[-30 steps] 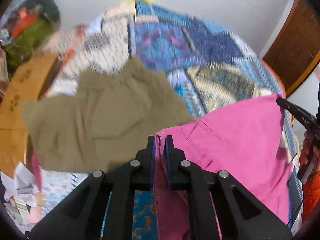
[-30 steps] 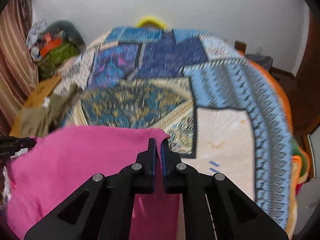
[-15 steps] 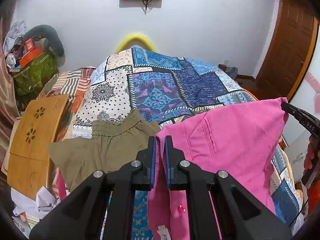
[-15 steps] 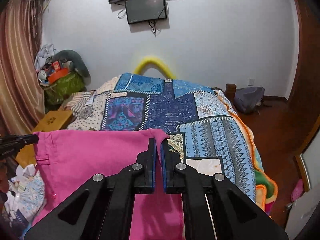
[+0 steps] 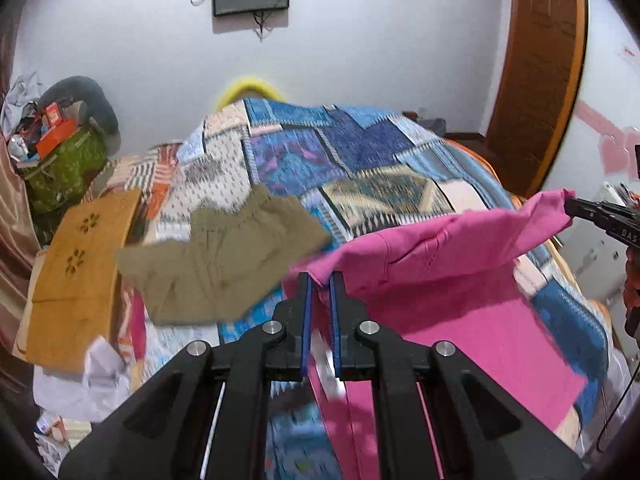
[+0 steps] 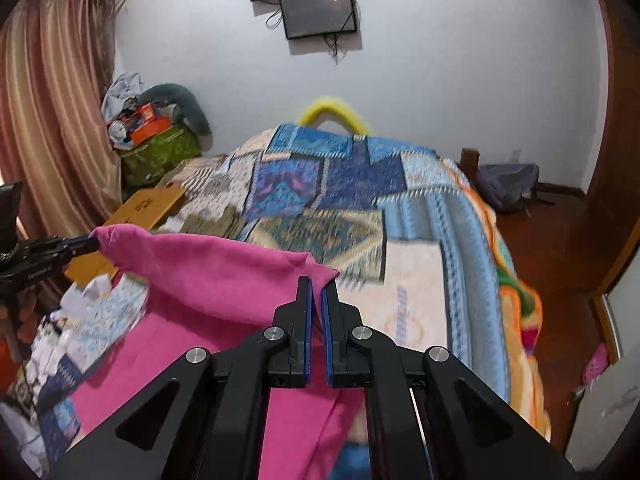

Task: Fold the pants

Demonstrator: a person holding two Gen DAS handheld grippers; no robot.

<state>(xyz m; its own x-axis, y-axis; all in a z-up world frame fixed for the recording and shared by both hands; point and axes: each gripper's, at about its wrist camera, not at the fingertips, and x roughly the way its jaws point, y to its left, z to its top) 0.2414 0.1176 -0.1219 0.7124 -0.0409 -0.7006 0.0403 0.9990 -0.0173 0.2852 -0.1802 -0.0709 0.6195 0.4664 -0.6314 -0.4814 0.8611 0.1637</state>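
1. You're in a bedroom: a bed under a busy patchwork quilt, a white wall with a dark screen mounted up top, a curtain on the left and a wooden door off to the right.
2. The pink pants are up in the air above the near end of the bed, strung between your two tools, with the rest hanging down toward the quilt.
3. Your left gripper is clamped on one top corner of the pink fabric, and your right gripper is pinched shut on the other corner. Both bites look pretty shallow, just the edge of the cloth.
4. There's a pair of olive shorts lying flat on the quilt to the left, right beside where the pink pants hang, plus a wooden lap tray and crumpled paper at the bed's edge.
5. What I'd worry about: the top edge sags between the tools, so if you lay it down like that it'll probably bunch up instead of landing flat.
6. A quick swing could tug a corner out of those thin pinches.
7. And if you drift left, the hanging part might drape over the olive shorts or drag them along.
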